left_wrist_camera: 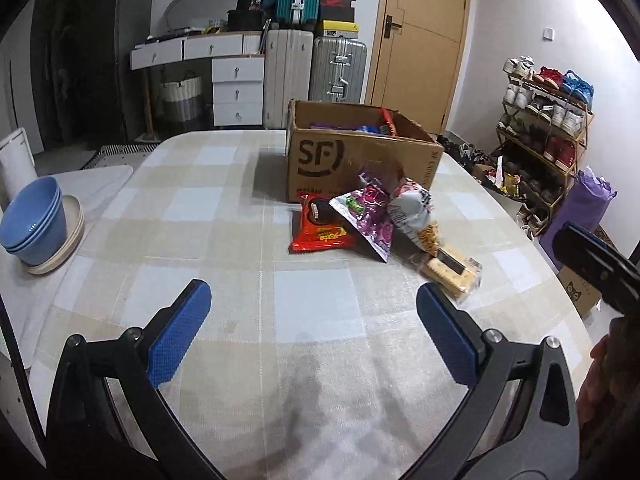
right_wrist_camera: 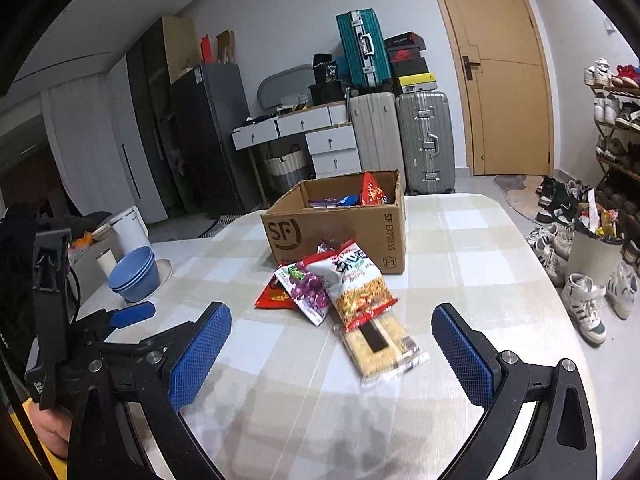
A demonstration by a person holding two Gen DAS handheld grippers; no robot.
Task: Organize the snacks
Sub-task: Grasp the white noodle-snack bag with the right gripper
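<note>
A cardboard SF box (left_wrist_camera: 360, 164) (right_wrist_camera: 340, 232) stands on the checked table and holds several snack packs. In front of it lie a red cookie pack (left_wrist_camera: 320, 228) (right_wrist_camera: 272, 296), a purple pack (left_wrist_camera: 368, 216) (right_wrist_camera: 310, 292), a white noodle-snack bag (left_wrist_camera: 416, 212) (right_wrist_camera: 356, 284) and a clear cracker pack (left_wrist_camera: 452, 272) (right_wrist_camera: 380, 344). My left gripper (left_wrist_camera: 314, 320) is open and empty, short of the pile. My right gripper (right_wrist_camera: 332, 340) is open and empty, with the cracker pack lying on the table between and just beyond its fingers.
Blue bowls (left_wrist_camera: 34, 224) (right_wrist_camera: 134, 276) sit on a plate at the table's left. A white canister (left_wrist_camera: 16, 160) stands behind them. Suitcases (left_wrist_camera: 316, 64), drawers and a door are beyond the table. A shoe rack (left_wrist_camera: 548, 136) and shoes on the floor (right_wrist_camera: 588, 304) are at the right.
</note>
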